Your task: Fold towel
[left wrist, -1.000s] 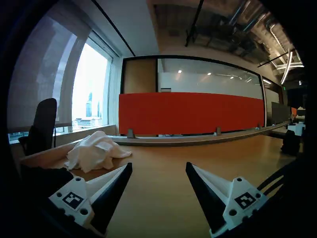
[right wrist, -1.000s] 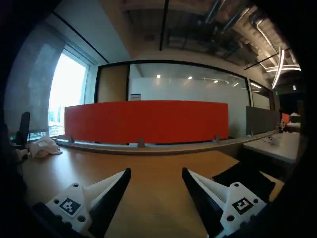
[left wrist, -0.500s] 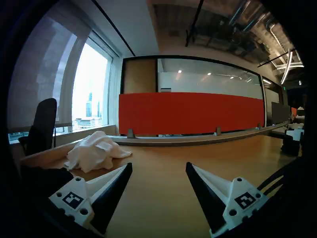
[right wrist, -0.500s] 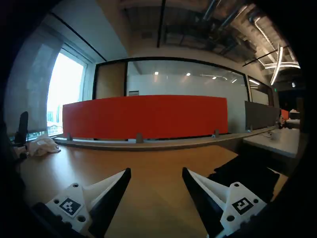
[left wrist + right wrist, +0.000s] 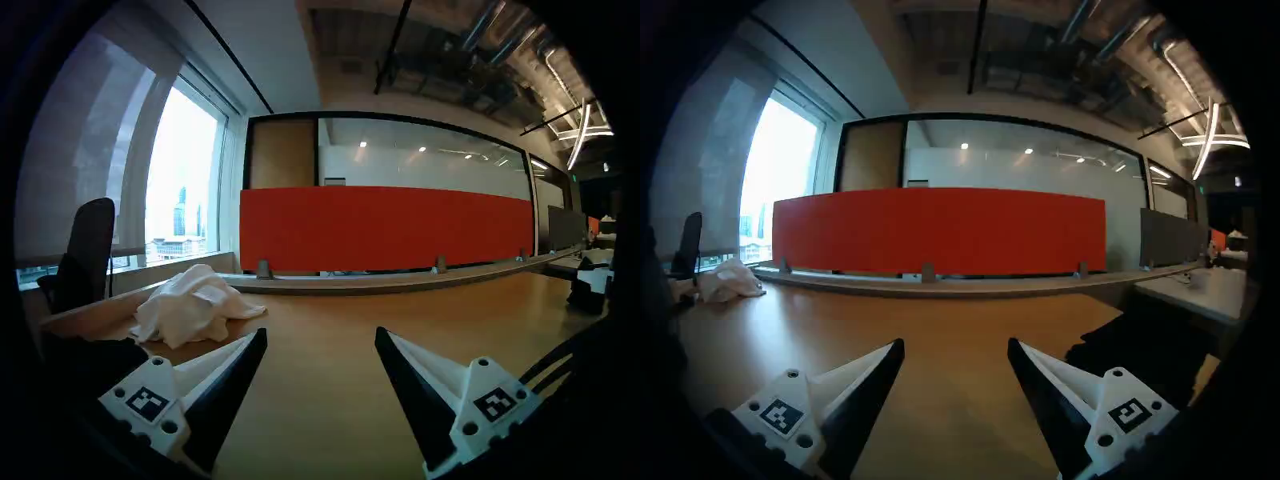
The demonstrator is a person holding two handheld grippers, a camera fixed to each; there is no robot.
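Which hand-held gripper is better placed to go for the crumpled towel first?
Left, probably. The left hand-held gripper, open, has the white towel close ahead on the desk, just left of its fingers. From the right hand-held gripper, also open, the towel looks small and far off left.

Both cameras sit low over the tan wooden worktop (image 5: 336, 320), facing the shared red divider panel (image 5: 384, 228). The left gripper view is near the crumpled white towel (image 5: 192, 304); the right gripper view has that towel (image 5: 724, 282) far off left.
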